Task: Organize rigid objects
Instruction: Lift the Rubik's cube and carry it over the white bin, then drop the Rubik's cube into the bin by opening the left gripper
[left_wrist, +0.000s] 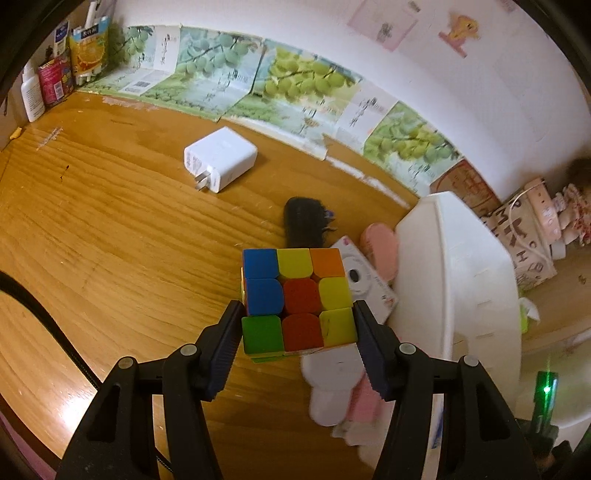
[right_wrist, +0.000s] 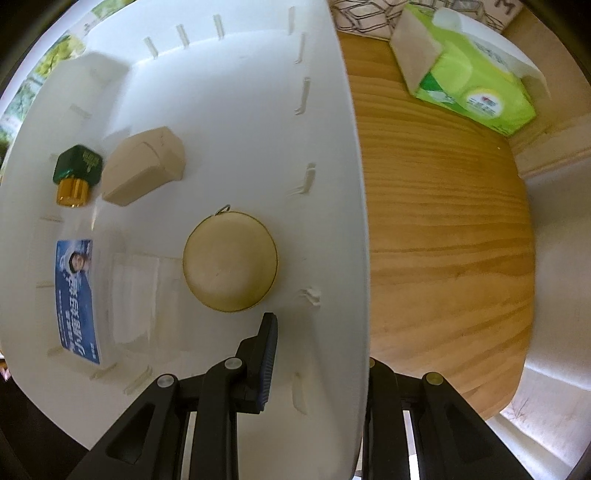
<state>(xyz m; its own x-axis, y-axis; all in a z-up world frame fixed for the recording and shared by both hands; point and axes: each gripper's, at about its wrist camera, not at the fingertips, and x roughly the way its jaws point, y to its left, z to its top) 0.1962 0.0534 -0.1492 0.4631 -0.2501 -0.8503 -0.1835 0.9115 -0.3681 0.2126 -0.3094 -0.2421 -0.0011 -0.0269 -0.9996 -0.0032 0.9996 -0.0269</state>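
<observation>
While the left gripper (left_wrist: 299, 328) clamps the multicoloured 3-by-3 plastic puzzle cube (left_wrist: 295, 299) by 2 opposite flat faces above the wooden tabletop (left_wrist: 110, 240), the right gripper (right_wrist: 317, 354) pinches the white plastic bin's wall (right_wrist: 332, 221), 1 finger inside. Judged light, rigid and smooth, the cube could slip or twist; grip mid-face, squarely.

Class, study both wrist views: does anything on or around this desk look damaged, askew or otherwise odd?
Yes. The fruit-print paper sheets lining the wall behind the wooden desk look tattered: torn edges, uneven overlaps and pale scraps left on the wood. The puzzle cube held in the left gripper is scrambled, its colours mixed.
</observation>
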